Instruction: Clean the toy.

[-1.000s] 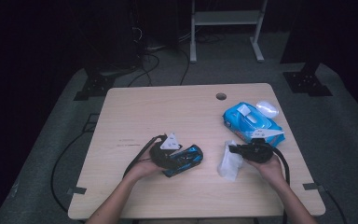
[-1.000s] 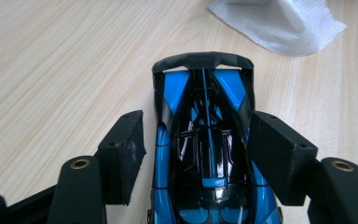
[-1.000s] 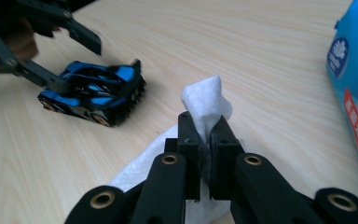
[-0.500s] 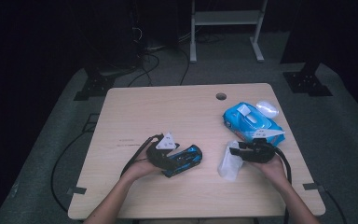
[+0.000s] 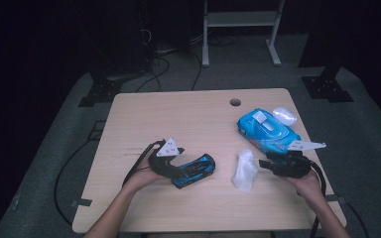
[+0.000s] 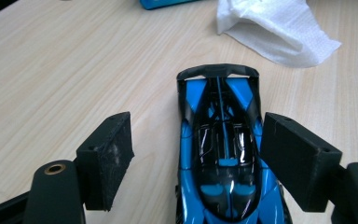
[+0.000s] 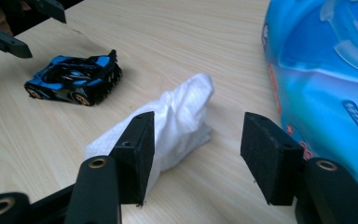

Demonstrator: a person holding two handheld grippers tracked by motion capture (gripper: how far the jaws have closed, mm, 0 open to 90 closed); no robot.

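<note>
A blue and black toy car (image 6: 221,154) stands on the wooden table between the jaws of my left gripper (image 6: 203,158). Those jaws have just been opening: the left pad (image 6: 107,158) is well off the car and the right pad (image 6: 298,158) stands beside it. In the high view the left gripper (image 5: 176,168) is at the car (image 5: 194,170). A crumpled white wipe (image 7: 177,121) lies just ahead of my right gripper (image 7: 196,154), whose jaws have just been opening and press on nothing. From above, the right gripper (image 5: 264,162) is right of the wipe (image 5: 244,171).
A blue pack of wipes (image 5: 268,129) lies behind the right gripper, with a clear plastic piece (image 5: 284,115) beside it. A cable hole (image 5: 235,102) sits near the table's far edge. Dark floor, cables and stand legs surround the table (image 5: 178,119).
My right gripper has opened and drawn back to the right, off the white wipe, which now lies loose on the table. The left gripper's jaws have widened around the car.
</note>
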